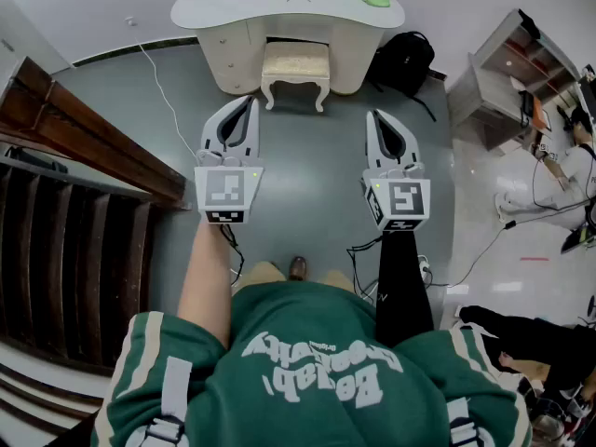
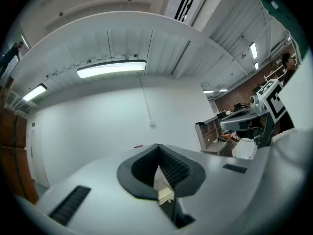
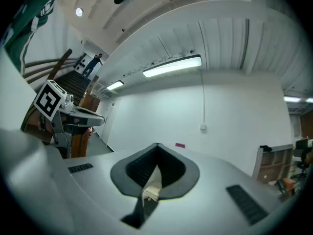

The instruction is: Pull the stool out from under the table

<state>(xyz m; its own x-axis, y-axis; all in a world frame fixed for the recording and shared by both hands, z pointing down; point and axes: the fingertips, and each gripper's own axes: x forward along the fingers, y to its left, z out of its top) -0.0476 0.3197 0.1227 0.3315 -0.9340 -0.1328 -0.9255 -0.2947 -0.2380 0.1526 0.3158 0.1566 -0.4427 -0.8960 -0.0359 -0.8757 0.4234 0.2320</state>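
In the head view a cream stool with carved legs stands tucked between the pedestals of a white kidney-shaped dressing table against the far wall. My left gripper and right gripper are held out side by side over the grey floor, short of the stool and apart from it. Both have their jaws shut with nothing between them. The left gripper view has its closed tip facing a white wall. So does the right gripper view with its tip. Neither shows the stool plainly.
A black backpack leans beside the table's right end. A wooden staircase runs along the left, a shelf unit stands at the right. A white cable trails over the floor. A person sits at far right.
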